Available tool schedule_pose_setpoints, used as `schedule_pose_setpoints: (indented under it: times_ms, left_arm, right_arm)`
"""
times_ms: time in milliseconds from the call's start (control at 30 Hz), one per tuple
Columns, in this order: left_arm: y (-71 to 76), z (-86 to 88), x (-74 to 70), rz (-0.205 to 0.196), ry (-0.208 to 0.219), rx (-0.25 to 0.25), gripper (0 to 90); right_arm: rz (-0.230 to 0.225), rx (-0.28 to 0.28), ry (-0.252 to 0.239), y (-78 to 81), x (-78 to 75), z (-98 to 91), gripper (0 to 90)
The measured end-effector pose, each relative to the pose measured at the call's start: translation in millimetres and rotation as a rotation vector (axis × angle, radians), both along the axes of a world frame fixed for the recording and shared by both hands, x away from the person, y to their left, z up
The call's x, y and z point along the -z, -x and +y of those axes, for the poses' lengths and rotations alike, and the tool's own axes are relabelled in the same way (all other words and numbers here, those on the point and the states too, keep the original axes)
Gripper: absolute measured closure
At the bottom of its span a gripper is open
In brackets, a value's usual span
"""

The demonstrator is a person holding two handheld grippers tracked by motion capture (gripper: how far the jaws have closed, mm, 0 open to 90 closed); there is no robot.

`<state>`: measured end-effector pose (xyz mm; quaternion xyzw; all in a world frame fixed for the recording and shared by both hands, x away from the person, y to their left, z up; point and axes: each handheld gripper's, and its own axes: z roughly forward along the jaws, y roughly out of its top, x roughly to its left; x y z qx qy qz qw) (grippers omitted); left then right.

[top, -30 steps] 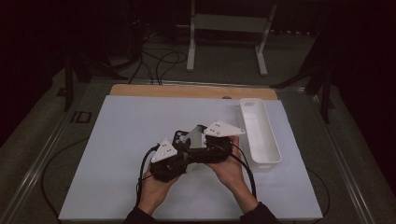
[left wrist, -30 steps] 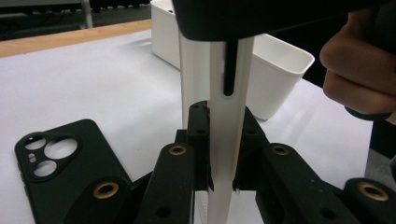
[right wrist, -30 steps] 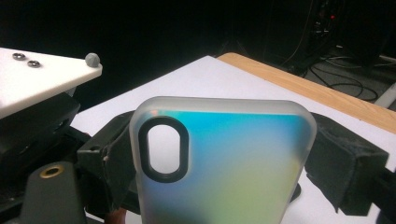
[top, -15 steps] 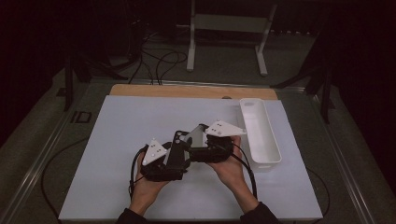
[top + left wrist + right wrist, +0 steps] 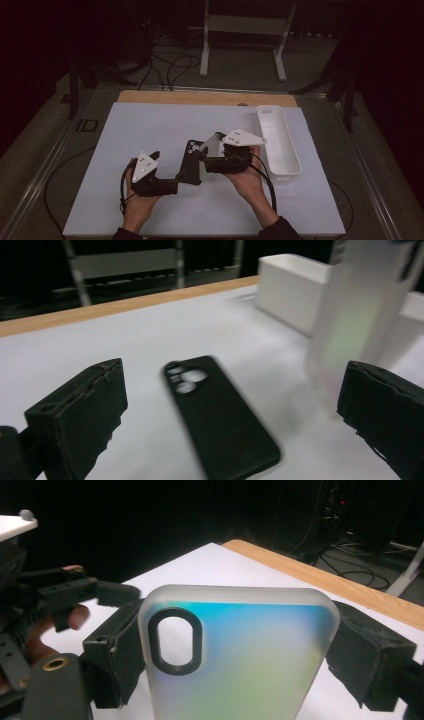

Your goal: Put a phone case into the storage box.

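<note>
Moved since the earlier frame: my left gripper drew leftward, its jaws just opening wide, empty, leaving the flat black rubbery phone case on the white table mat. My right gripper clamps the frosted translucent phone case by its long edges; I judge it light, flexible, slippery.

Two phone cases are on view above a white-topped table: one black case lying flat and one frosted translucent case held upright. One white rectangular tray sits alongside. Two hand-held grippers, the left gripper and the right gripper, complete the count.
</note>
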<state>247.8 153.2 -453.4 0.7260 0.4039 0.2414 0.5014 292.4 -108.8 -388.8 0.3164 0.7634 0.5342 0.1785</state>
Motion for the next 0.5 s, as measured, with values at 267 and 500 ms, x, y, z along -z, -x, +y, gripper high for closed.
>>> schedule_pose_setpoints:
  times_ms: [267,500]
  left_arm:
    - [12.9,32.8,11.1,-0.023,-0.010,-0.049,0.0]
    - [18.6,55.6,30.1,-0.006,0.005,-0.073,0.0]
  right_arm:
    - [0.000,0.009,0.001,-1.7,1.4,-2.3,16.6]
    - [-0.009,0.017,-0.006,-2.1,-0.7,-4.0,16.5]
